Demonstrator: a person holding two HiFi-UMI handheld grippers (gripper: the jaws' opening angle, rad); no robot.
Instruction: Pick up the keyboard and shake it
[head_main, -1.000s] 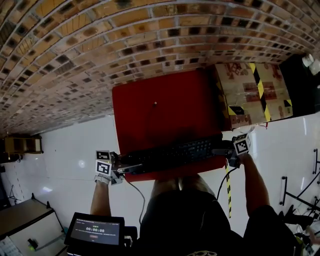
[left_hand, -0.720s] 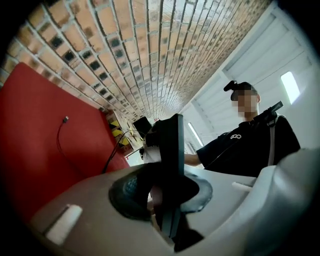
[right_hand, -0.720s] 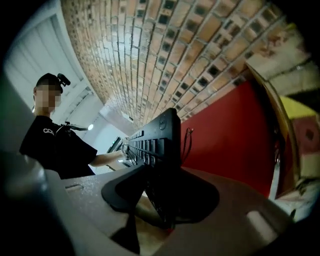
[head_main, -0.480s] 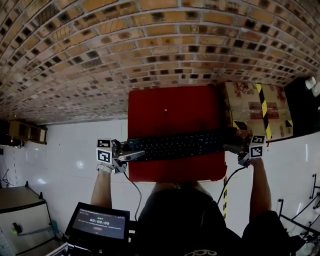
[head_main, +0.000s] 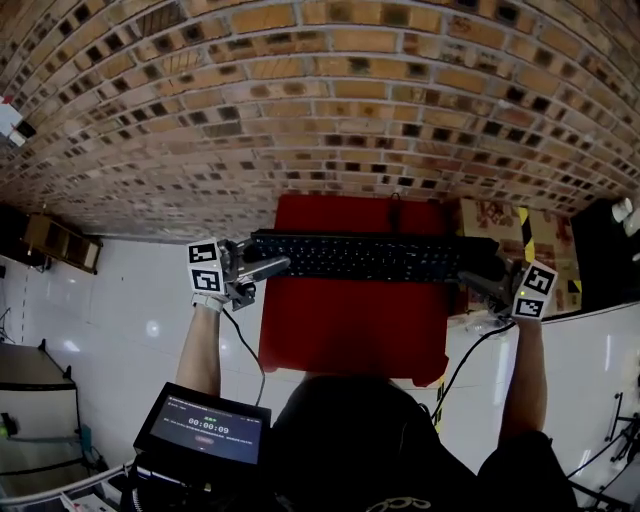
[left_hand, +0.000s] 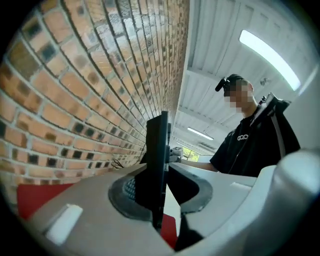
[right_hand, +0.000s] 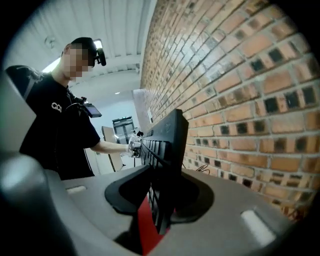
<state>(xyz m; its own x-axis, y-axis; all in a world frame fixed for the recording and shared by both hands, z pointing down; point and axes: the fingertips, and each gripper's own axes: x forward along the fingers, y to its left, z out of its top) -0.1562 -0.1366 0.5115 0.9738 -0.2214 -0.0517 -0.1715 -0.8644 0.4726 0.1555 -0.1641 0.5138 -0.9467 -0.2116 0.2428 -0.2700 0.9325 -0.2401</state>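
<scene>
A black keyboard (head_main: 370, 257) hangs level above the red table (head_main: 350, 330), held by both ends. My left gripper (head_main: 262, 268) is shut on its left end, and in the left gripper view the keyboard's thin edge (left_hand: 157, 160) stands upright between the pads of that gripper (left_hand: 161, 202). My right gripper (head_main: 478, 283) grips the right end; its jaws are still closing, and in the right gripper view the keyboard (right_hand: 167, 145) sits pinched between the pads of that gripper (right_hand: 160, 200). A cable (head_main: 240, 340) trails down from the left end.
A brick wall (head_main: 300, 100) rises just behind the table. A cardboard box with yellow-black tape (head_main: 500, 225) stands at the right of the table. A dark screen (head_main: 205, 425) sits low at the left, and a wooden shelf (head_main: 60, 245) at the far left.
The keyboard has risen off the red table and levelled out, moving toward the wall. The right gripper's jaws have closed on its right end. Both arms have lifted.
</scene>
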